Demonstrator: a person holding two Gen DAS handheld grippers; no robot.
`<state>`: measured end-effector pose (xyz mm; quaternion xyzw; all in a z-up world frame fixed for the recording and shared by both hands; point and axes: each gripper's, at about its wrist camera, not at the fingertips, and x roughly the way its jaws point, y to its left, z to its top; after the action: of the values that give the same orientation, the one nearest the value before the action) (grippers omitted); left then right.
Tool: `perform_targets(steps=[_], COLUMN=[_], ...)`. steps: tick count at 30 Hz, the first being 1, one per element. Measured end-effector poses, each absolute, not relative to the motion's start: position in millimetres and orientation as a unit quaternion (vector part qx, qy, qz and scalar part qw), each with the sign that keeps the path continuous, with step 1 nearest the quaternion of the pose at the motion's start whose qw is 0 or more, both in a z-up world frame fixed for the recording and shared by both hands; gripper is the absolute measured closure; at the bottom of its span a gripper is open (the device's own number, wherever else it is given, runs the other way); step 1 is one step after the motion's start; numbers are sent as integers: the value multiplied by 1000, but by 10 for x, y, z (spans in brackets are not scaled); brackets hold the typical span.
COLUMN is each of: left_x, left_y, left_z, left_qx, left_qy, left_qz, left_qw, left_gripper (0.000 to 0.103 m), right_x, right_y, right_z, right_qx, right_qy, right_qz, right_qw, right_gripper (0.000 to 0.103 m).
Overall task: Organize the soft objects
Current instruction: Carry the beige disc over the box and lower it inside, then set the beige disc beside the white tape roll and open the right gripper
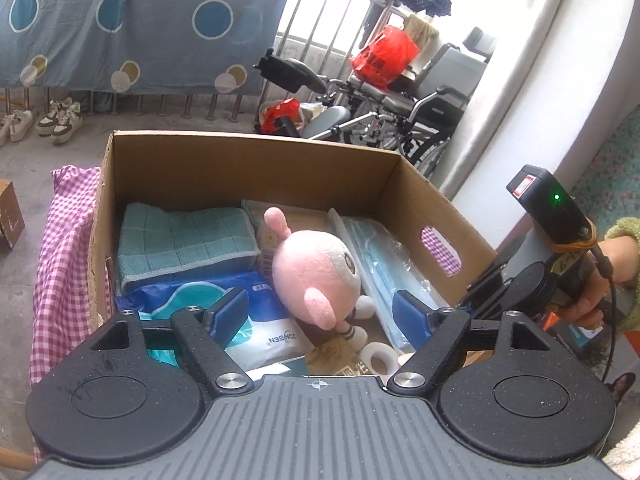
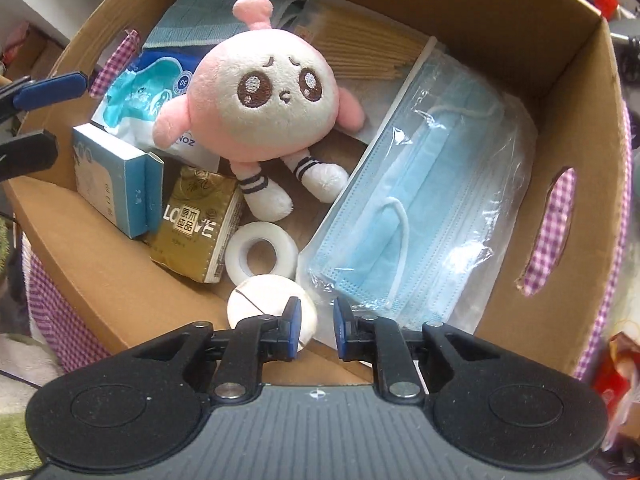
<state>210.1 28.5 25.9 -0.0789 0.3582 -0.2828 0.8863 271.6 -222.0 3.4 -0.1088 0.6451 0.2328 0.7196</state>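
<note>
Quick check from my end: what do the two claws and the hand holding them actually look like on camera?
Both match: the left claw and right claw have black speckled linkage arms with silver pivot bolts, blue pads, round black side discs and a grey ribbed base with a crosshair mark. The right unit carries a black module with a green LED, a black cable, and a fuzzy green sleeve.

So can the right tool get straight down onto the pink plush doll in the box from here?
Probably yes. The right tool is open and empty above the open cardboard box, and the pink plush doll lies face-up on top of everything, uncovered. The left tool sits off to the side.
</note>
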Motion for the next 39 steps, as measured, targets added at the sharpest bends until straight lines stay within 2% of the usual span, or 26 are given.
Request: perform_targets(steps=[3,7,11,16,21,25,27,29,31,37,39], left_x=[2068,2029,2025,2025,2024,2014,2004,1996,1995,1982,1984], left_y=[314,361,400,426,458,461,467,476,471,457,457], left_z=[272,296,290,286,286,280,284,286,286,300,304], left_qx=[-83,-86,-91,-95,-98,-99,-99,-100,-103,-100,-100], left_qy=[354,348,350,350,347,347,346,346,346,345,344], left_qz=[-285,-286,-283,-285,-285,-286,-286,-286,-285,-287,-287], left_qw=[887,889,888,888,888,888,888,888,888,888,888], left_gripper=[23,22,22,22,22,22,21,21,21,21,21], right_x=[2713,2811,2940,3050,3048,3064,3113,3137,3162,3188,3190], right_y=[-2202,-2215,-2155,-2119,-2058,-2118,-2210,-2287,-2353,-2450,-2462], right_z=[107,210,47,-279,-232,-92,-1,31,-32,-320,-312], right_qx=[-103,-27,15,-6,-44,-21,-3,-9,-7,0,1], right_qy=[638,649,685,722,713,701,695,691,701,733,731], right_qz=[235,267,291,274,270,264,257,238,221,208,212], right_qw=[726,712,667,636,646,662,672,682,678,648,649], right_gripper=[84,84,84,86,85,85,82,62,55,55,58])
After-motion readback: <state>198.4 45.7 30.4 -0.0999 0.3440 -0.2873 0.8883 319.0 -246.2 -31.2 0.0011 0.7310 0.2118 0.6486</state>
